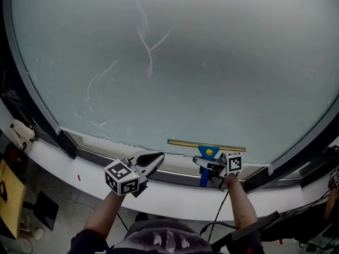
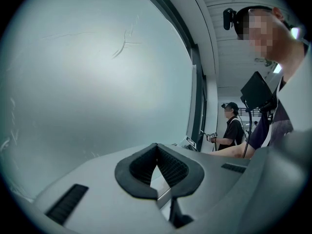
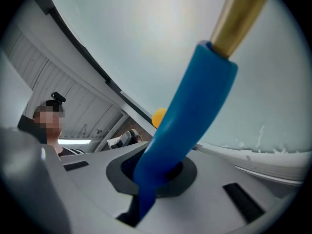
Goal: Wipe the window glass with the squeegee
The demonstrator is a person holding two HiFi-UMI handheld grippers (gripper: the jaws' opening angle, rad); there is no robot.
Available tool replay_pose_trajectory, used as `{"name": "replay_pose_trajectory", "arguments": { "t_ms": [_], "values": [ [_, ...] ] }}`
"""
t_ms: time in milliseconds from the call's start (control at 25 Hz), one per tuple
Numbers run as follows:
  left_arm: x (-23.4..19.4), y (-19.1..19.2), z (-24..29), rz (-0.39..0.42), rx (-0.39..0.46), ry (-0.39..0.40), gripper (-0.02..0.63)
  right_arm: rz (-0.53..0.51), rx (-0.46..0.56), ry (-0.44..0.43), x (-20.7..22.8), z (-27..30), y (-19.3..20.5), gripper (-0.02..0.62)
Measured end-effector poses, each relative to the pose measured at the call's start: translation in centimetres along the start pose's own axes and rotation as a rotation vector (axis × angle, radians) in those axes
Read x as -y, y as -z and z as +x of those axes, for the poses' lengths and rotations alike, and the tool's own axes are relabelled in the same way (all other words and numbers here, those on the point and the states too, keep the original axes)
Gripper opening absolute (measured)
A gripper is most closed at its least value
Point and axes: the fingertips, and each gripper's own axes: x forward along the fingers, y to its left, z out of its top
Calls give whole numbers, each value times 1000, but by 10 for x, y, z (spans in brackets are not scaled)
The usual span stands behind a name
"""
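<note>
Right claw (image 1: 211, 167) clamps the squeegee (image 1: 206, 145) by its blue handle, the blade lying along the lower edge of the window glass (image 1: 175, 62), just above the sill (image 1: 175, 197). Left claw (image 1: 154, 159) hangs clenched and empty. The handle may twist in that narrow grip, tilting the blade and leaving streaks.

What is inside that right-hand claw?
The blue handle of the squeegee, clamped in the right gripper. The handle's bottom end is hidden between the pads.
</note>
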Motion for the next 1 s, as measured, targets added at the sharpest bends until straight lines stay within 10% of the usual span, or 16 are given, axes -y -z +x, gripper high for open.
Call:
{"name": "replay_pose_trajectory", "arguments": {
  "t_ms": [480,1000],
  "values": [
    [0,-4,-14,-6,25,-115,5,-200,-34,-60,-77,4,-35,5],
    [-70,-41,-122,60,124,-69,5,-419,-33,-46,-151,125,-89,5]
  ]
}}
